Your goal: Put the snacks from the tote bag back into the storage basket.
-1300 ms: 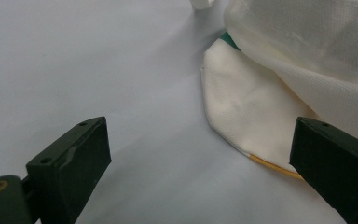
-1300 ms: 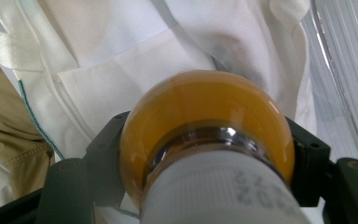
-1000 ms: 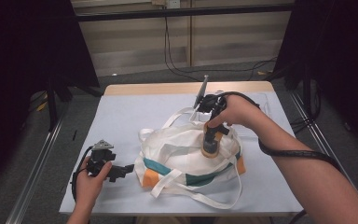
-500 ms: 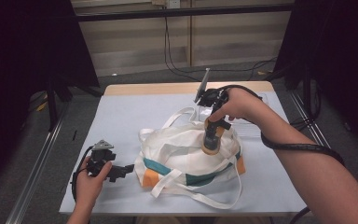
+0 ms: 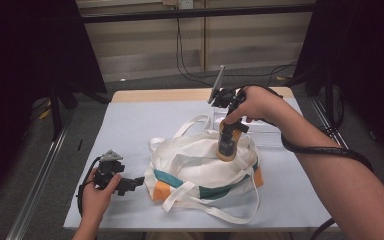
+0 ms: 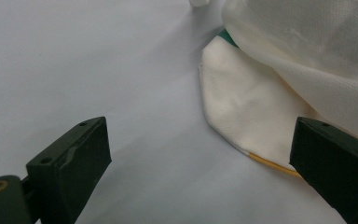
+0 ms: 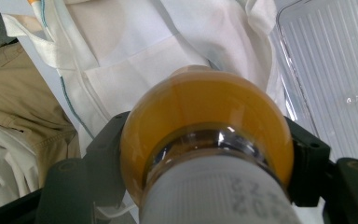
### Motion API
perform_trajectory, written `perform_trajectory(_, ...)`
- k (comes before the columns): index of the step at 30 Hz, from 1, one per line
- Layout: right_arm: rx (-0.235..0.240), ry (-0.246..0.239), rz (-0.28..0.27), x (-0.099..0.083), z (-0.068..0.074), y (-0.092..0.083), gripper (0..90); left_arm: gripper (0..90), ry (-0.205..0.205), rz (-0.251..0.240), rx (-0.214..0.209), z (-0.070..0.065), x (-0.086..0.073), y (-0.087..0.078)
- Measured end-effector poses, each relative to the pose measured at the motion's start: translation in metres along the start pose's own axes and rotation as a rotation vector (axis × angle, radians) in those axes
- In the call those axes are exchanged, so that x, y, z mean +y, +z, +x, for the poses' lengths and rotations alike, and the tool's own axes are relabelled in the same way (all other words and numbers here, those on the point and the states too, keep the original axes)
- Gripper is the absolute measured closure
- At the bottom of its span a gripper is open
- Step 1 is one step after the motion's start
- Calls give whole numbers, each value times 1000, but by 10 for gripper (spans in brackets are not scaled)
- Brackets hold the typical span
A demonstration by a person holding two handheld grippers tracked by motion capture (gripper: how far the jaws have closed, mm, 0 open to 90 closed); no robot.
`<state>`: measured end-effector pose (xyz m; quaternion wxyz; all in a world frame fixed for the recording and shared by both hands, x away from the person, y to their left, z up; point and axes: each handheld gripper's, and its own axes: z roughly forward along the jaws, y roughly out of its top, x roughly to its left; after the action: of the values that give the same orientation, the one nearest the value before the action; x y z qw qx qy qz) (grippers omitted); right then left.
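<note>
Right gripper (image 5: 228, 134) clamped on amber bottle (image 7: 205, 126), pointing down over top of white bag (image 5: 200, 165) mid-bench, clear tray (image 7: 335, 79) just beside bag; left gripper (image 5: 130, 184) low near front-left edge, jaws wide apart and empty, just beside bag's orange corner.

High view looks forward and down over the whole tabletop (image 5: 130, 120) from its near edge, while both gripper views sit close, one low along the surface, one steeply downward, all sharing the white bag (image 5: 200, 165).
</note>
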<state>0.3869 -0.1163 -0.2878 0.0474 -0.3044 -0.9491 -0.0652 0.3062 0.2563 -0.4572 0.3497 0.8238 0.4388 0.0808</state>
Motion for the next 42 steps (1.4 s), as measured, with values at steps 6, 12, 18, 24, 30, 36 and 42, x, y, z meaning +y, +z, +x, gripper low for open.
perform_trajectory(6, 7, -7, -1, 3, 0, -4, 302, 49, 7, 4, -1, 0, 0, -1)
perform_trajectory(12, 5, -7, -3, 5, -1, -10, 302, 48, 15, 11, -2, 1, 0, -2)
perform_trajectory(18, 7, -19, -3, 8, -2, -14, 302, 49, 7, 7, -2, 0, 0, -1)
perform_trajectory(24, 9, -15, 1, 8, -6, -13, 303, 49, 8, 4, 1, -1, 0, -1)
perform_trajectory(30, 10, -6, -5, 9, -8, -18, 303, 49, 22, 14, 6, 0, 0, -1)
perform_trajectory(36, 5, -14, -4, 10, -11, -21, 303, 50, 25, 16, 6, 0, 0, -1)
perform_trajectory(42, 6, -14, -12, 13, -12, -25, 302, 50, 10, 2, 5, 0, -1, -1)
